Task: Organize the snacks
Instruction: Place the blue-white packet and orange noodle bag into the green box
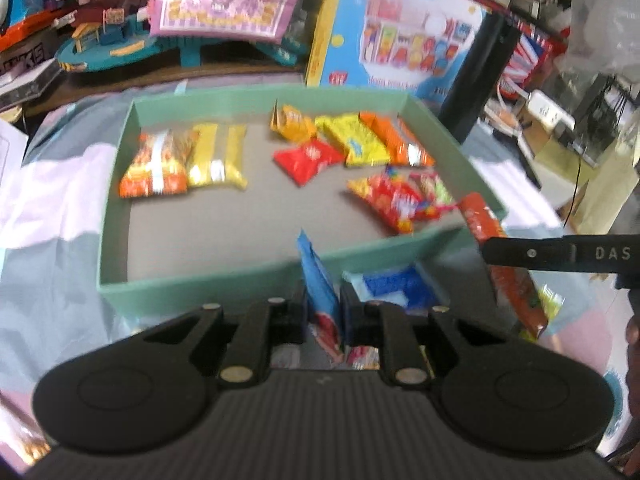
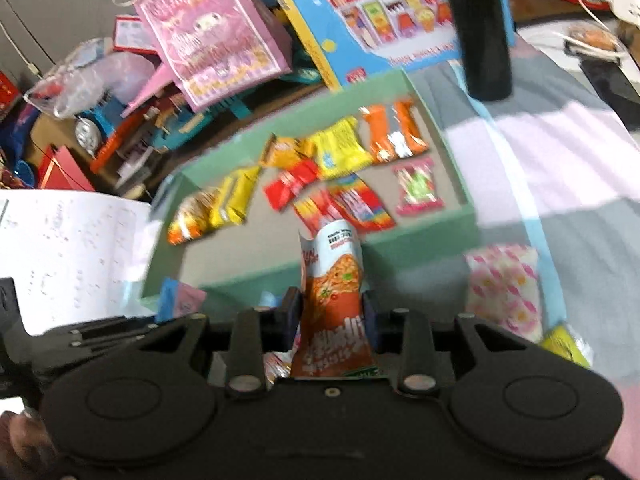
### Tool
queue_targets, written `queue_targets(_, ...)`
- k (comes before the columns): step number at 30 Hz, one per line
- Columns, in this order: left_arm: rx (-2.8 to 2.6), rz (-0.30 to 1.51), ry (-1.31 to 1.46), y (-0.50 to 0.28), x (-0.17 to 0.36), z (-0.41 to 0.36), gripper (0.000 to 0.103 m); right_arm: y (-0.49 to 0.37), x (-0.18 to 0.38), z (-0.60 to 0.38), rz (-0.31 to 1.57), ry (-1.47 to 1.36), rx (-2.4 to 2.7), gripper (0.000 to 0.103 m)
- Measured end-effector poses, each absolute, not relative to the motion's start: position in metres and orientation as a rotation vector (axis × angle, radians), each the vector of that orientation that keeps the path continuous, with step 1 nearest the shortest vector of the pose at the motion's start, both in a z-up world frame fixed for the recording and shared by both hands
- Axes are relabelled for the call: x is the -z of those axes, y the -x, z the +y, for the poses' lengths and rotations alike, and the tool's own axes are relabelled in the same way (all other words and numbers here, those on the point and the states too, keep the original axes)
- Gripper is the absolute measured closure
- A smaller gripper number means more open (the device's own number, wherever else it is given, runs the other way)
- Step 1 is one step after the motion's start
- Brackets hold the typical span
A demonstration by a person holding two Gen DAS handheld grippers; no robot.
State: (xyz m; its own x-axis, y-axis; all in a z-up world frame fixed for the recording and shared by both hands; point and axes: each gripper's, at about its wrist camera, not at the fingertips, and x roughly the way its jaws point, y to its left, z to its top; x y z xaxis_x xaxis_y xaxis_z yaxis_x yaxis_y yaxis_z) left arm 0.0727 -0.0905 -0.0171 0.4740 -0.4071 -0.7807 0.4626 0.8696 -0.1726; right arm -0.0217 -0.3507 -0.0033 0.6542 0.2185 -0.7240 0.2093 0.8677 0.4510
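A shallow green tray [image 1: 248, 282] [image 2: 424, 236] holds several snack packets: orange and yellow ones at its left [image 1: 154, 168], a red one [image 1: 308, 158] mid-tray, yellow and orange ones at the back right [image 1: 368, 140]. My left gripper [image 1: 324, 308] is shut on a blue snack packet [image 1: 318, 284], held edge-up just before the tray's near wall. My right gripper [image 2: 332, 312] is shut on an orange noodle-snack packet [image 2: 332, 300], held upright before the tray's near wall; it also shows in the left wrist view [image 1: 504, 256], at the tray's right corner.
A pink-and-white packet [image 2: 506, 292] and a yellow-green one [image 2: 566, 344] lie on the cloth right of my right gripper. A blue packet [image 1: 394, 284] lies before the tray. Toy boxes [image 1: 400, 32], a pink bag [image 2: 212, 32] and a black post [image 2: 480, 28] stand behind.
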Motion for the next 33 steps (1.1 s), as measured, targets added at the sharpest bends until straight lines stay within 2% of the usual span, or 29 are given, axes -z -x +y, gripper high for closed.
queue_targets(6, 0.527, 0.894, -0.031, -0.110, -0.001, -0.095, 0.088, -0.033, -0.014, -0.340, 0.840, -0.560, -0.038, 0.071)
queue_targets(17, 0.476, 0.917, -0.065, -0.158, 0.014, -0.110, 0.087, -0.112, -0.001, -0.312, 0.863, -0.531, -0.061, 0.069)
queue_targets(18, 0.461, 0.915, -0.075, -0.161, 0.016, -0.112, 0.081, -0.114, 0.001, -0.312, 0.866, -0.532, -0.064, 0.066)
queue_targets(19, 0.442, 0.912, -0.089, -0.162, 0.018, -0.113, 0.055, -0.116, 0.003, -0.312, 0.870, -0.535, -0.068, 0.059)
queue_targets(20, 0.418, 0.912, -0.103, -0.163, 0.020, -0.115, 0.034, -0.120, 0.005, -0.313, 0.874, -0.542, -0.064, 0.044)
queue_targets(21, 0.387, 0.902, -0.116, -0.164, 0.021, -0.116, 0.003, -0.120, 0.006, -0.316, 0.872, -0.549, -0.061, 0.035)
queue_targets(22, 0.360, 0.876, -0.122, -0.161, 0.021, -0.115, 0.000, -0.120, 0.006, -0.317, 0.866, -0.554, -0.055, 0.019)
queue_targets(23, 0.355, 0.869, -0.126, -0.159, 0.021, -0.114, 0.000, -0.119, 0.004, -0.319, 0.852, -0.553, -0.048, 0.012)
queue_targets(25, 0.359, 0.897, -0.118, -0.156, 0.023, -0.111, 0.000, -0.112, 0.000, -0.322, 0.831, -0.542, -0.044, 0.009)
queue_targets(27, 0.353, 0.910, -0.113, -0.151, 0.025, -0.107, 0.000, -0.103, -0.004, -0.324, 0.823, -0.526, -0.035, 0.000)
queue_targets(33, 0.359, 0.931, -0.114, -0.121, 0.028, -0.093, 0.000, -0.072, -0.008, -0.330, 0.812, -0.514, -0.021, 0.000)
